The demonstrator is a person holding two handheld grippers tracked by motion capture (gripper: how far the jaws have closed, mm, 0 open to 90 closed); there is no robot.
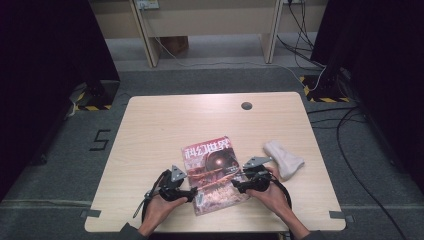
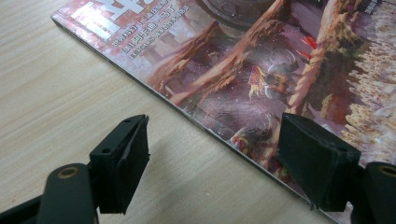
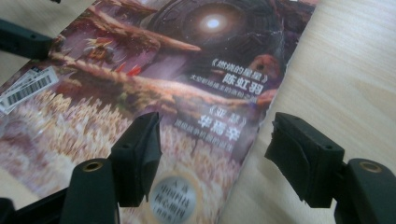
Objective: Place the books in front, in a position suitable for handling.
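Observation:
A magazine (image 1: 212, 172) with a red and brown illustrated cover lies flat on the wooden table (image 1: 165, 125), near its front edge. My left gripper (image 1: 192, 192) is at the magazine's left edge. In the left gripper view its jaws stand open (image 2: 212, 154), one over bare wood and one over the cover (image 2: 261, 70), with the edge running between them. My right gripper (image 1: 237, 186) is at the magazine's right edge, also open (image 3: 215, 149). One of its jaws is over the cover (image 3: 163, 84) and the other over the wood. Neither pair of pads presses on the magazine.
A crumpled white cloth (image 1: 283, 158) lies just right of the right hand. A round cable hole (image 1: 246, 105) sits near the table's far edge. Table legs and cables stand on the floor beyond the table.

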